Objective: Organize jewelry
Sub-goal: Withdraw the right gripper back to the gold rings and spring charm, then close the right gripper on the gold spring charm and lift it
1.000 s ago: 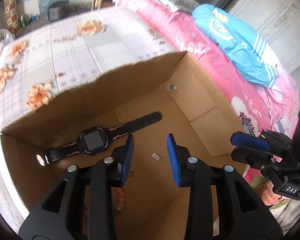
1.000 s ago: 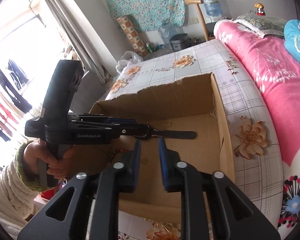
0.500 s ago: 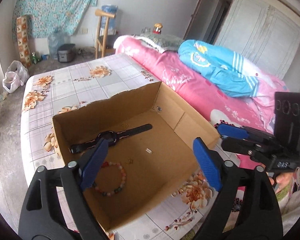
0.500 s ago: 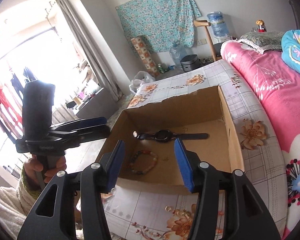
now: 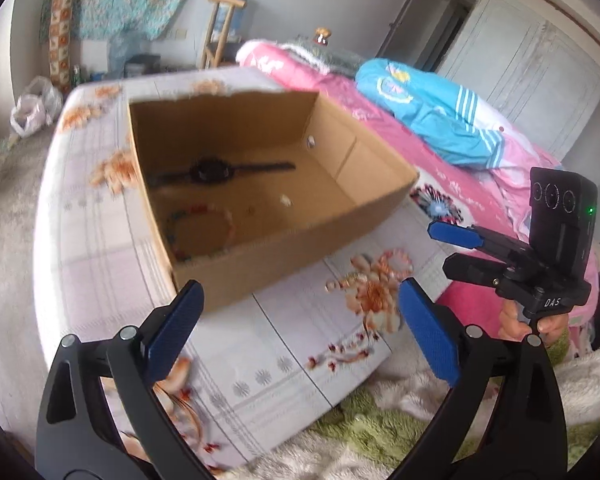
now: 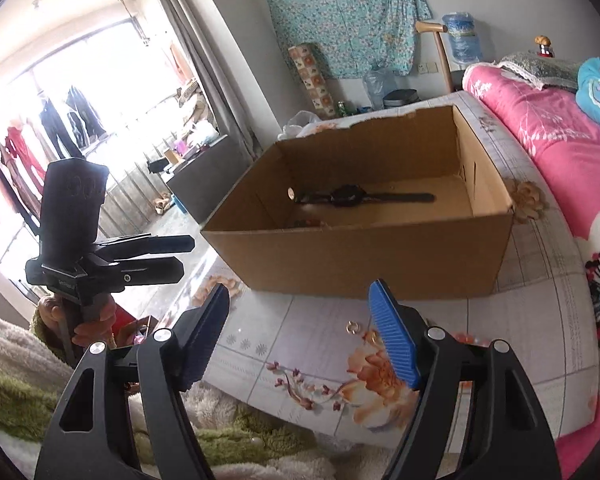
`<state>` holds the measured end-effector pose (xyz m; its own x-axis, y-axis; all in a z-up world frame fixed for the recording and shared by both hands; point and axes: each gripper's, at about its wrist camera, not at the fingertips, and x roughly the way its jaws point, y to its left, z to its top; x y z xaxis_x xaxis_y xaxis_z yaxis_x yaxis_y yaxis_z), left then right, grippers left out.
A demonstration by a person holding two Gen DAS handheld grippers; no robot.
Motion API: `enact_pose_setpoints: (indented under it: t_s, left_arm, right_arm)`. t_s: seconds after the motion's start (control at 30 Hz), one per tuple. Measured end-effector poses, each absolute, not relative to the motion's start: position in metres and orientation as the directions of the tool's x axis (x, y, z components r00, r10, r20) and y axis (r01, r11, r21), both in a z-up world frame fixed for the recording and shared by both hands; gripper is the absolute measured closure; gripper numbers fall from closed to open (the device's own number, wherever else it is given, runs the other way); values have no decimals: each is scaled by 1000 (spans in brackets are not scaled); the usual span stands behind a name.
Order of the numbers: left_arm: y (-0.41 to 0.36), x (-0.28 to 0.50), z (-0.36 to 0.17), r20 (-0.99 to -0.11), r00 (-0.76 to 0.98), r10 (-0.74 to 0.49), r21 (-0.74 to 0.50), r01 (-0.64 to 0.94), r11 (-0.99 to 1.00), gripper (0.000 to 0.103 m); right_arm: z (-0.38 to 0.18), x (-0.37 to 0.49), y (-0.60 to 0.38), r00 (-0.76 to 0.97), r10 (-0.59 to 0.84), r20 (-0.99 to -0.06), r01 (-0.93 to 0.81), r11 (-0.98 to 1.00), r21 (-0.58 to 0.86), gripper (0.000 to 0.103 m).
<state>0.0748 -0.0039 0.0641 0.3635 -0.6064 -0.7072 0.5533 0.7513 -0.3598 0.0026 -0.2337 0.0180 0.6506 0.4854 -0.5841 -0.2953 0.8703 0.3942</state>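
Small gold rings (image 6: 362,331) on the bedspread, lower centre of the right-wrist frame, just beside the right gripper (image 6: 300,334), nearer than the left gripper (image 5: 298,328); both tongs spread apart, empty, their jaws having just been opening.

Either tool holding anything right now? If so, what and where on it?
Nothing is held. The left tool and right tool both stand open and empty, jaws just opened, short of the cardboard box. The watch lies inside it.
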Motion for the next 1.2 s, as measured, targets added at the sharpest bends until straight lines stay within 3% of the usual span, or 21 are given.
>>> enact_pose_setpoints:
  t_s: [0.1,0.3,0.47,0.77,1.0,1.2]
  left_arm:
    - [-12,70,43,-738,327,-591,-370,537,758,9]
    - [-42,68,11,-808,337,-484,-226,582,781,9]
    - [-62,78,-19,-856,327,-401,-150,585,797,9]
    - [-81,85,-37,-880,315,-356,-110,592,798,9]
    - [-94,81,-44,-888,355,-293,-12,619,785,9]
    - [-94,81,-44,-883,364,-295,-14,608,794,8]
  right_arm:
    - [-1,-3,-247,630,450,-633,-228,886,403,32]
    - [-31,-3,-254,586,409,-699,-135,900,414,37]
    - [-43,9,-250,580,344,-738,-85,927,365,50]
    - [-56,38,-245,561,265,-784,-72,959,273,74]
    - [-64,50,-226,525,240,-817,-139,971,196,82]
    - [-72,54,-214,499,200,-843,-170,977,132,97]
